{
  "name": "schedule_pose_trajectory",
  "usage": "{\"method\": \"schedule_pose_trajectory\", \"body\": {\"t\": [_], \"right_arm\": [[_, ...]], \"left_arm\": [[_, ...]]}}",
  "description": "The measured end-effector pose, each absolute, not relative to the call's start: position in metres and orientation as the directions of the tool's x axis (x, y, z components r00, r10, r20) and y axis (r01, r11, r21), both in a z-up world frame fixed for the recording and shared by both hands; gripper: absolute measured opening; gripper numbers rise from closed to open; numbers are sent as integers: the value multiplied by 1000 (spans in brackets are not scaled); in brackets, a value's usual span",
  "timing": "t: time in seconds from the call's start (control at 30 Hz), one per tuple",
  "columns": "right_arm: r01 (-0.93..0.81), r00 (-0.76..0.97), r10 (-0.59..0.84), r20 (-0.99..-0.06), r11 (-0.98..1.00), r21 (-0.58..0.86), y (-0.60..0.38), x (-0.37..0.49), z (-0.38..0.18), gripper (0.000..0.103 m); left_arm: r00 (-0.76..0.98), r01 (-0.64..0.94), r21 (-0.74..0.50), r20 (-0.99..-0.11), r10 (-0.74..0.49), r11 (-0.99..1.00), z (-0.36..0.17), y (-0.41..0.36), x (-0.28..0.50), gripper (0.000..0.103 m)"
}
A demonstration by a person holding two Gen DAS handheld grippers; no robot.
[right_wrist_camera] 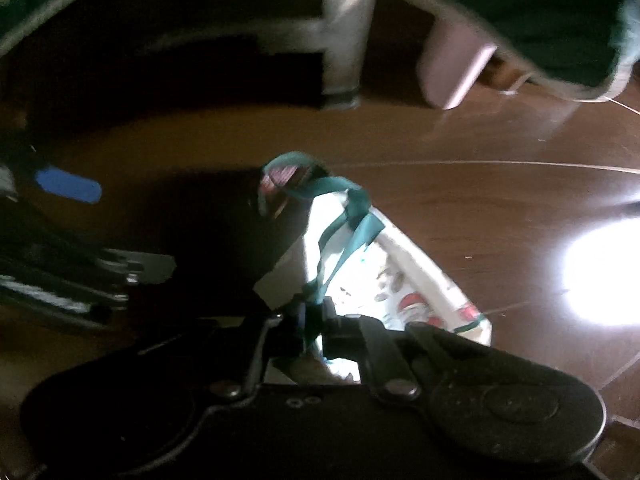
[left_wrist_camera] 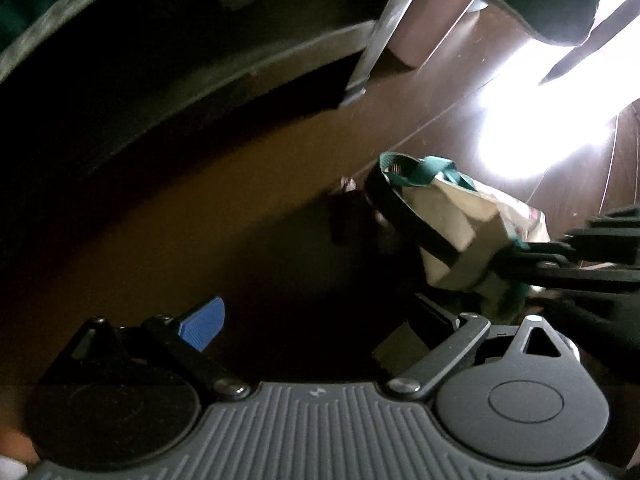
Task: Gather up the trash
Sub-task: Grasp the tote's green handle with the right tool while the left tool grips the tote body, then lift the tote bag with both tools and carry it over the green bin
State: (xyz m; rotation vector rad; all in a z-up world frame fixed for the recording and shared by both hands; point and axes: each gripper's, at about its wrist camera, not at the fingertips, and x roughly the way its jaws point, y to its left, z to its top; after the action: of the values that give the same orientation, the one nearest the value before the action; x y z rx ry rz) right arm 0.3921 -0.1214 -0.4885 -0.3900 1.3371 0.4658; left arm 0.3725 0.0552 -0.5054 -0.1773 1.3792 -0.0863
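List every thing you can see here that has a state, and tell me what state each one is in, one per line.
Right gripper: shut on the bag's green handle.
Left gripper: open, nothing between its fingers.
Bag: white with green handles, on the floor, mouth open, one handle pinched.
Green handle: drawn up toward the right gripper; the other loop hangs loose.
Floor: wooden, mostly in shadow, one glaring bright patch.

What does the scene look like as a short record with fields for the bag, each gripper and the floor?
bag: white printed tote bag with green fabric handles, above the floor
right gripper: jaws shut on a green handle of the bag
left gripper: jaws open, nothing between them, blue finger pad visible
floor: brown wooden floor, bright glare patch
background: grey metal furniture leg
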Motion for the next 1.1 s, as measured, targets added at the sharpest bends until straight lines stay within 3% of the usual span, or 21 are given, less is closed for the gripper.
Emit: {"method": "schedule_pose_trajectory", "body": {"t": [0.23, 0.57, 0.63, 0.73, 0.83, 0.87, 1.1], "right_arm": [[-281, 316, 170, -934, 957, 79, -157, 411, -443, 4], [-96, 293, 185, -938, 982, 164, -170, 441, -459, 4], [-94, 282, 186, -941, 982, 165, -169, 438, -464, 4], [-86, 263, 180, -948, 983, 163, -167, 436, -469, 4], [-85, 254, 173, -952, 984, 156, -165, 432, -471, 4], [-96, 255, 171, -952, 984, 151, -164, 431, -473, 4], [-119, 227, 192, -955, 978, 169, -166, 424, -468, 3]], "left_arm": [[207, -61, -196, -962, -180, 979, -509, 53, 401, 99], [178, -87, -188, -969, -170, 978, -539, 27, 449, 98], [158, -88, -179, -974, -164, 980, -547, 23, 453, 92], [98, -111, -151, -985, -140, 982, -560, 25, 454, 67], [96, -73, -146, -986, -139, 987, -561, 24, 452, 56], [99, -55, -145, -985, -139, 988, -560, 25, 452, 40], [105, -76, -172, -981, -164, 982, -547, 50, 432, 35]]}}
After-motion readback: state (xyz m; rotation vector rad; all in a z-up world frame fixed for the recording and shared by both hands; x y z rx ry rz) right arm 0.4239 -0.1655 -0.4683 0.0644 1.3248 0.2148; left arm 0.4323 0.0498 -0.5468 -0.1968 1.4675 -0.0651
